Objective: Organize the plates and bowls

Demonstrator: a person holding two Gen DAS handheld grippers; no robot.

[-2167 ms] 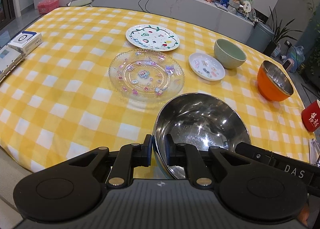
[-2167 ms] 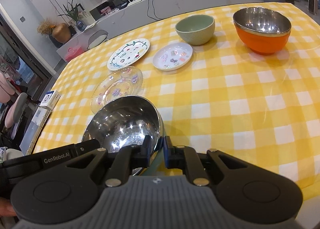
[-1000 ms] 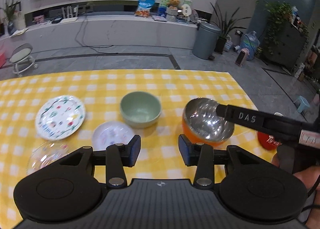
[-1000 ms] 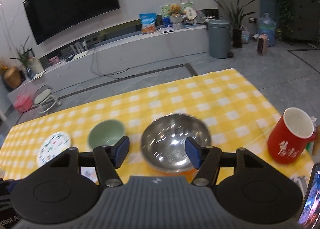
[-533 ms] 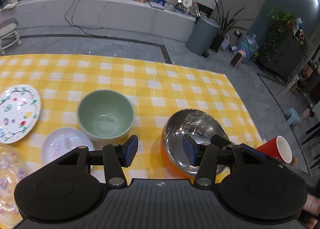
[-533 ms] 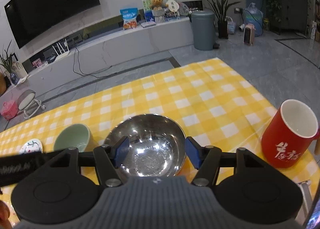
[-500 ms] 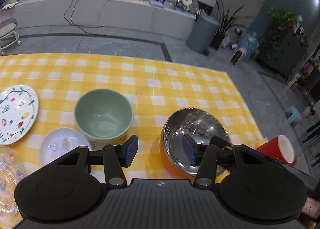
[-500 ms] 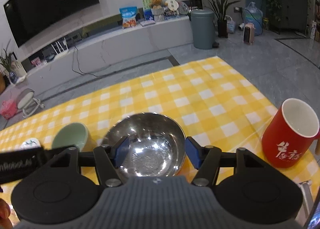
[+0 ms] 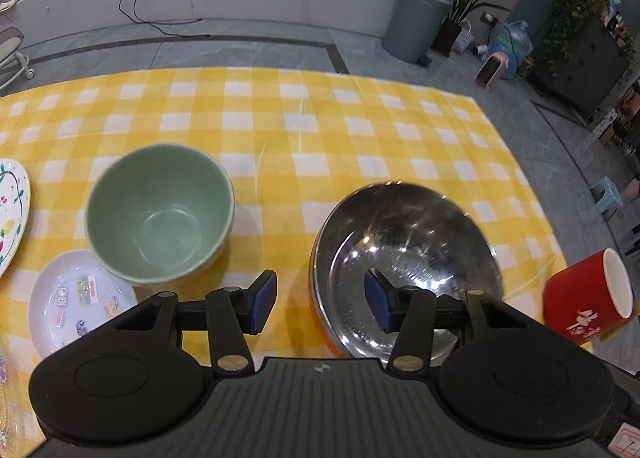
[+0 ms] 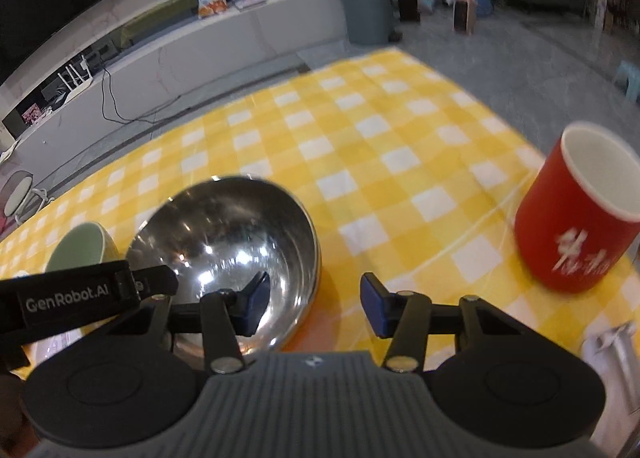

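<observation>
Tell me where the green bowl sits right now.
In the left wrist view the green bowl stands left of the steel bowl, beside the small white plate on the checked cloth.

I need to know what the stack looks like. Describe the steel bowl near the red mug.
The steel bowl is shiny, round and empty, its mirror-like inside catching ceiling lights. It sits upright, nested in an orange bowl of which only a sliver shows beneath its rim, on the yellow checked tablecloth. The green bowl stands apart on one side, the red mug apart on the other.
</observation>
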